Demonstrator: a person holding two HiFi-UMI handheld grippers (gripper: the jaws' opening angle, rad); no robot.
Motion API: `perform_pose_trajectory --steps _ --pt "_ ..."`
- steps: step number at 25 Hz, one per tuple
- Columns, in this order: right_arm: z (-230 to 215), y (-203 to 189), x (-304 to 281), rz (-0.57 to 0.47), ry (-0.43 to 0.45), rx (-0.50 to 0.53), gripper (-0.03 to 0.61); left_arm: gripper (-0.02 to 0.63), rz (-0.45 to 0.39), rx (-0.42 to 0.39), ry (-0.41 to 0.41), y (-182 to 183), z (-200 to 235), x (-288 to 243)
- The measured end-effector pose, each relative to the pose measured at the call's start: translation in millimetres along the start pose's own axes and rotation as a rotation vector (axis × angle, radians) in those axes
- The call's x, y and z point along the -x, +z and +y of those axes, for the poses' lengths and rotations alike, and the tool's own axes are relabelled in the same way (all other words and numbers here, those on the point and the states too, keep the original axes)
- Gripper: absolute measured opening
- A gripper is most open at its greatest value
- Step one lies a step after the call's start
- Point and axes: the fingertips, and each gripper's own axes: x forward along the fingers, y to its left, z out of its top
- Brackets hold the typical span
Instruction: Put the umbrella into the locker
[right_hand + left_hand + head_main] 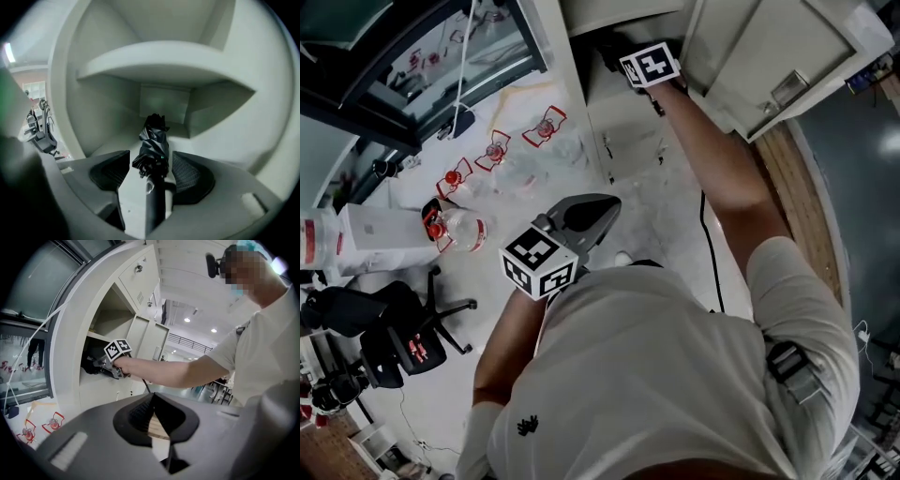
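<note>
A folded black umbrella (152, 143) lies on the floor of the open white locker (164, 101) compartment, handle end towards me. My right gripper (151, 155) is open, its pads on either side of the umbrella's near end without pressing on it. In the head view the right gripper (623, 52) reaches into the locker (609, 122) at arm's length; its tips are hidden there. The left gripper view shows the right gripper (101, 367) at the compartment's mouth, next to the dark umbrella (88, 364). My left gripper (152, 397) is shut on nothing and is held low near my body (598, 214).
The locker door (773, 56) stands swung open to the right. A black cable (709, 246) runs along the floor below my right arm. A plastic bottle (459, 228), a white box (380, 227) and a black office chair (394, 333) stand to the left.
</note>
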Motion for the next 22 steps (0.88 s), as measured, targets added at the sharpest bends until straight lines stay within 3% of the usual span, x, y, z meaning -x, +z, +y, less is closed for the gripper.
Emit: perform_pose_trajectory --steps 9,14,19,22 --pt "26 -17 79 -0.063 -0.070 -0.045 0.259 0.055 -0.008 -0.043 -0.061 -12 -22 44" --pt "66 -37 134 -0.104 -0.066 -0.111 0.250 0.055 -0.024 -0.064 -0.073 -21 -36 84" --pt "122 -65 191 -0.154 -0.061 -0.167 0.097 0.055 -0.035 -0.069 -0.078 -40 -47 126" --pt "160 -83 225 -0.174 -0.057 -0.196 0.048 0.055 -0.039 -0.078 -0.077 -51 -56 153"
